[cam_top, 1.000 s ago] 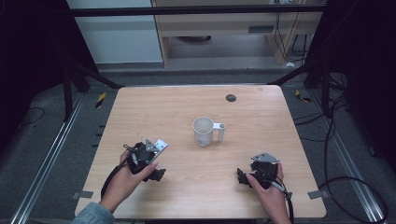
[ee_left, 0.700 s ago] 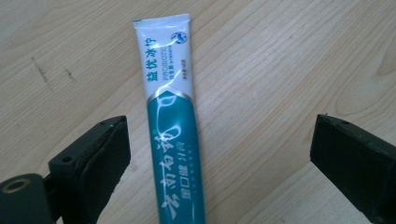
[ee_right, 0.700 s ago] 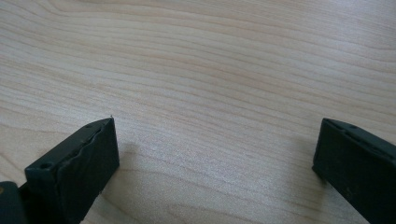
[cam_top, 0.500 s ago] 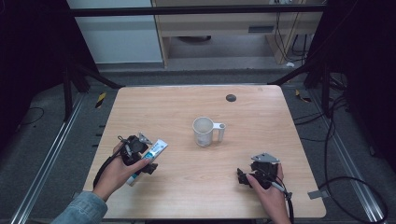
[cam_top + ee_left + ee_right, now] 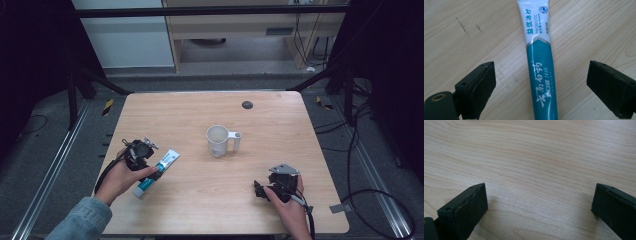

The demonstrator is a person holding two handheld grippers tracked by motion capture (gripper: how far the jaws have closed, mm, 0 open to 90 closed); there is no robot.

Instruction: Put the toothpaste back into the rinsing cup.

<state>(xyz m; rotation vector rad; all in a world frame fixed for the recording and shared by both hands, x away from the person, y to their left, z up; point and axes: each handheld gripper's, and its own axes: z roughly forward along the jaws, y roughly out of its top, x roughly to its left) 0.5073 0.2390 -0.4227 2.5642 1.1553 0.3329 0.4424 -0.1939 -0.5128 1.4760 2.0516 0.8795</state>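
Wooden table (image 5: 280,125) bears mug (image 5: 218,141), toothpaste tube (image 5: 156,172).

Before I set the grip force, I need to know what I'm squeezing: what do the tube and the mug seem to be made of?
The tube looks like soft glossy plastic: printed teal and white, with a shiny highlight along it. The mug looks like white ceramic or hard plastic, smooth, plain and matte; the high view cannot settle which.

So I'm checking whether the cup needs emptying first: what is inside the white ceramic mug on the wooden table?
From the high view, the white ceramic mug stands upright with its handle to the right. Its pale inner wall shows nothing inside, but the near rim hides part of the bottom.
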